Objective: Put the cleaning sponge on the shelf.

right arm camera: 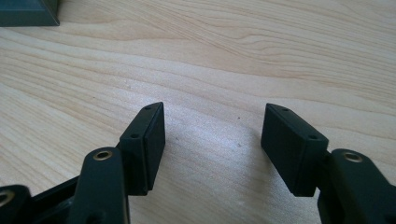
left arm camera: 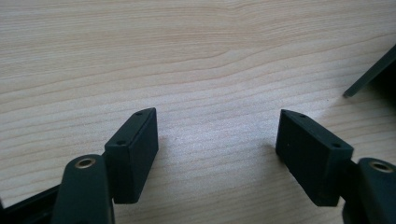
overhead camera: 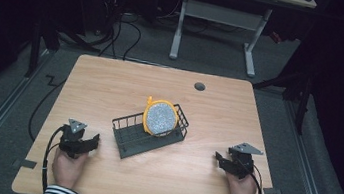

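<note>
In the high view, the left gripper [overhead camera: 95,141] and right gripper [overhead camera: 218,159] rest on the wooden table [overhead camera: 111,84], well apart, either side of a dark wire basket [overhead camera: 130,134]. A glittery disc with a yellow rim [overhead camera: 160,118] stands upright inside the basket.

In the left gripper view, the jaws gape over bare wood, grasping nothing; the basket's corner [left arm camera: 369,74] shows at the right edge.

In the right gripper view, the jaws stand spread and empty.

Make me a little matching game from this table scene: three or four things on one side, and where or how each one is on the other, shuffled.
Things:
1. glittery disc
2. wire basket
3. left gripper
4. round hole

Places or states:
A. far side of the tabletop
B. table's middle, dark green
C. standing on edge in the basket
D. fingers apart, nothing between them

Pairs: 1-C, 2-B, 3-D, 4-A
</note>
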The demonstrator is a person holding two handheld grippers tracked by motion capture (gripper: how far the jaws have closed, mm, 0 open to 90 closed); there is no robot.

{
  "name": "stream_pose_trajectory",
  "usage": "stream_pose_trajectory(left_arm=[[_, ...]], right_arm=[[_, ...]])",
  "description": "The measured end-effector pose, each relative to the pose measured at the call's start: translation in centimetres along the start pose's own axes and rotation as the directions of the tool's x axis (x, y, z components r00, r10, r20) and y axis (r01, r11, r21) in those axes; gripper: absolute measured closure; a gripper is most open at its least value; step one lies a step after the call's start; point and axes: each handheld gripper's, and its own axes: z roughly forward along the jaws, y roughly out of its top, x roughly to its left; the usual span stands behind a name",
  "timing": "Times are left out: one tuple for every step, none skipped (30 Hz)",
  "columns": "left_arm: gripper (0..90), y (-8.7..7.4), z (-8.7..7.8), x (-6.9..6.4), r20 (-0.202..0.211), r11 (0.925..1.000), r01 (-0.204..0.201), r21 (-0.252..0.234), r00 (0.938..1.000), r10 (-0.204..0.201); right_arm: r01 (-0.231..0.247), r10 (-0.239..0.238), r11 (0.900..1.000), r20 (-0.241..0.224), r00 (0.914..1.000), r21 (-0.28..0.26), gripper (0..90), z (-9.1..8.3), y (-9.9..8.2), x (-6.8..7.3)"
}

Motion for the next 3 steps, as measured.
stream_pose_trajectory(left_arm=[[30.4,0.00,0.00,0.00,0.000,1.0000,0.000,0.000,1.0000,0.000],[30.4,0.00,0.00,0.00,0.000,1.0000,0.000,0.000,1.0000,0.000],[30.3,0.00,0.01,0.00,0.000,1.0000,0.000,-0.001,1.0000,0.000]], right_arm=[[0.000,0.000,1.0000,0.000,1.0000,0.000,40.0,0.00,0.00,0.01],[-0.001,0.001,1.0000,0.000,1.0000,0.000,39.9,0.00,0.00,0.01],[-0.001,0.001,1.0000,0.001,1.0000,0.000,39.9,0.00,0.00,0.01]])
